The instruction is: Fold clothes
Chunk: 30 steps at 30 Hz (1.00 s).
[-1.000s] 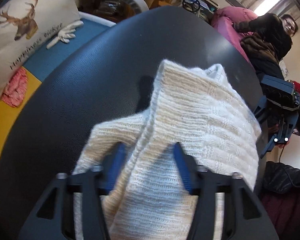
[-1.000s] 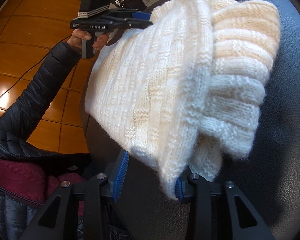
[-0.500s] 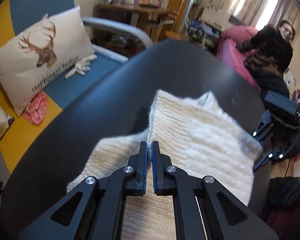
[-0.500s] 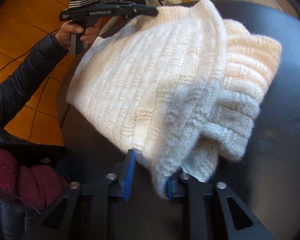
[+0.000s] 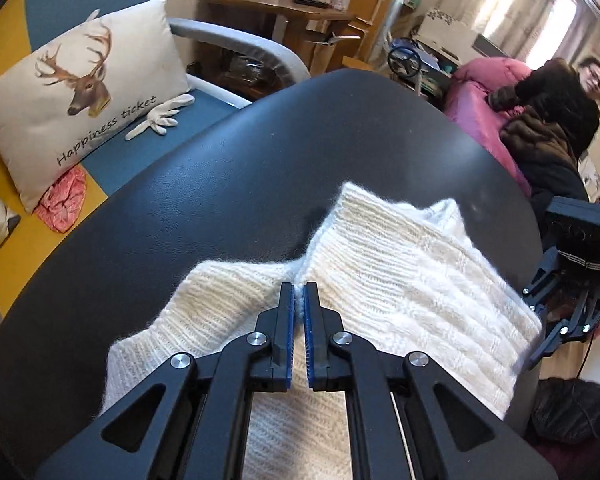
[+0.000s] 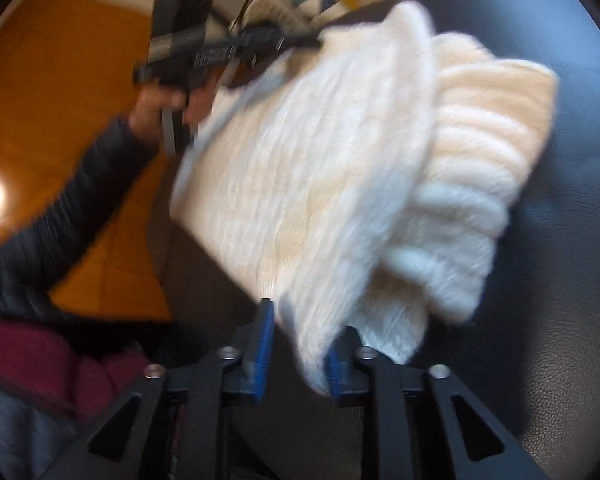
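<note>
Sweater point(image 5: 400, 280) pinched in left jaws; corner between opening right jaws – blurred

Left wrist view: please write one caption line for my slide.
Left tongs shut on a fold of the cream knitted sweater lying on the black table, deer pillow behind.

blue-yellow sofa point(image 5: 148, 148), wooden desk point(image 5: 272, 8), orange floor point(image 6: 60, 80).

The cream-white ribbed knit sweater point(image 5: 400, 280) lies folded in bulky layers on the dark table, filling the left wrist view's lower centre.
</note>
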Tool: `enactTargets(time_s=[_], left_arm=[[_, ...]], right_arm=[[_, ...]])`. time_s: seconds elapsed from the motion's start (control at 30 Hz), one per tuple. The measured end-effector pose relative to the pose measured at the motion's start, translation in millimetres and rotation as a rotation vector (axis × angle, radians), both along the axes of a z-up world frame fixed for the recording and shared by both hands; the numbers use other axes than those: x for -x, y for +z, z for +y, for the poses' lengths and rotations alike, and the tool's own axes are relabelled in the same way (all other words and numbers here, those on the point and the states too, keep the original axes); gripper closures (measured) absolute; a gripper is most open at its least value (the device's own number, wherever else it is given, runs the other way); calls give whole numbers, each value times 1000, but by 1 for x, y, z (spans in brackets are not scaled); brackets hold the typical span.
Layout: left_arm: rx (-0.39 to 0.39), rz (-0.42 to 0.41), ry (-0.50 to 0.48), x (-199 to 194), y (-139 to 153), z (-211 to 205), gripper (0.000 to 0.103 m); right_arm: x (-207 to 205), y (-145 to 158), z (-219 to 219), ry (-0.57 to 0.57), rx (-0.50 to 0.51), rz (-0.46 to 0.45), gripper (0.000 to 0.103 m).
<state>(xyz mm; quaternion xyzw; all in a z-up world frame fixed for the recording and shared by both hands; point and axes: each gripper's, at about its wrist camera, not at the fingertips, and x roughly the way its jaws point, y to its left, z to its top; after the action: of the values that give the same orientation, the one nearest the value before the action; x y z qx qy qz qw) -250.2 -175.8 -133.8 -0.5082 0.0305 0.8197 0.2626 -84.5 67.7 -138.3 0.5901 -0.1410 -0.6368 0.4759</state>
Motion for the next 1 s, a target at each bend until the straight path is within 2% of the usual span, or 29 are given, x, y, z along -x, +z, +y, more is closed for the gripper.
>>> enactTargets(time_s=[0.1, 0.2, 0.23, 0.4, 0.5, 0.6, 0.67, 0.73, 0.83, 1.0], left_arm=[[-2, 8, 1, -4, 6, 1, 100], [-8, 18, 7, -7, 13, 0, 100], [-11, 23, 5, -10, 15, -1, 100], [-23, 34, -18, -13, 19, 2, 100], [5, 2, 12, -3, 8, 8, 99], [52, -19, 34, 4, 0, 16, 98], [30, -15, 60, 6, 3, 15, 98], [-26, -4, 88, 6, 10, 9, 98], [-90, 16, 139, 2, 25, -5, 98], [-126, 45, 188, -33, 38, -27, 98]], right_arm=[[8, 10, 9, -40, 73, -7, 76], [13, 17, 7, -7, 85, 13, 76], [10, 17, 0, 26, 71, 30, 82], [-27, 24, -25, 249, 16, 72, 88], [-26, -13, -20, 246, -155, 11, 88], [-22, -22, -10, 189, -131, -15, 87], [-20, -24, -6, 151, -109, -43, 85], [-16, -25, -2, 102, -64, -71, 74], [-13, -27, 5, 45, 0, -103, 74], [-24, -32, 3, 63, -116, -66, 74]])
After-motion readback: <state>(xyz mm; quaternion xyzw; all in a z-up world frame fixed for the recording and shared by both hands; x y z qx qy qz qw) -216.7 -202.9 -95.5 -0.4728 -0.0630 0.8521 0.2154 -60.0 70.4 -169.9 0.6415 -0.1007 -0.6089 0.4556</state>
